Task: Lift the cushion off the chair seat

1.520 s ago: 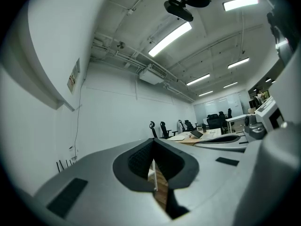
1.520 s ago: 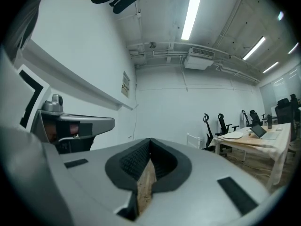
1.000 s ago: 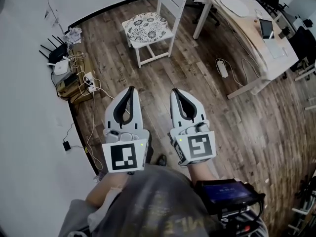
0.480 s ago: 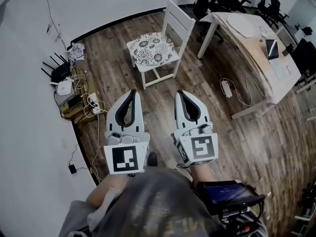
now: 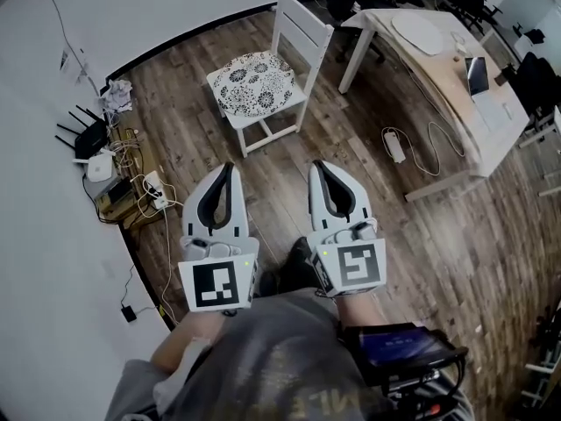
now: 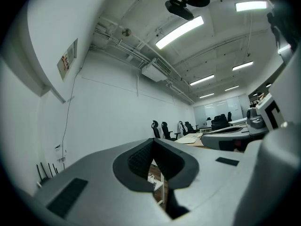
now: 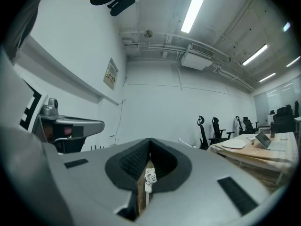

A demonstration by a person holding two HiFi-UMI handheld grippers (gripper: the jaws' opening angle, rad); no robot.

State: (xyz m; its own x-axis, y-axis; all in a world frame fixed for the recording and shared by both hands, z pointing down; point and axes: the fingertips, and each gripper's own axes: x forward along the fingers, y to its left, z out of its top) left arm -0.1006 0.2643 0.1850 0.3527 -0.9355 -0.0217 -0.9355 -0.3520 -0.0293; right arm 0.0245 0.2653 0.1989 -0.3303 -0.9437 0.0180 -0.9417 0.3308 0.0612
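Patterned cushion (image 5: pixel 254 84) lies flat on the white chair's (image 5: pixel 302 26) seat, well ahead of both grippers. Left gripper (image 5: pixel 227 167) and right gripper (image 5: pixel 316 165) are pinched closed and empty. The cushion looks soft, light and floppy, so pinching its near edge at two corners seems best.

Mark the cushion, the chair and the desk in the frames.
cushion (image 5: pixel 254 83): head view, middle of its patterned top.
chair (image 5: pixel 307 20): head view, on the white backrest.
desk (image 5: pixel 443 73): head view, bare part of the wooden top.
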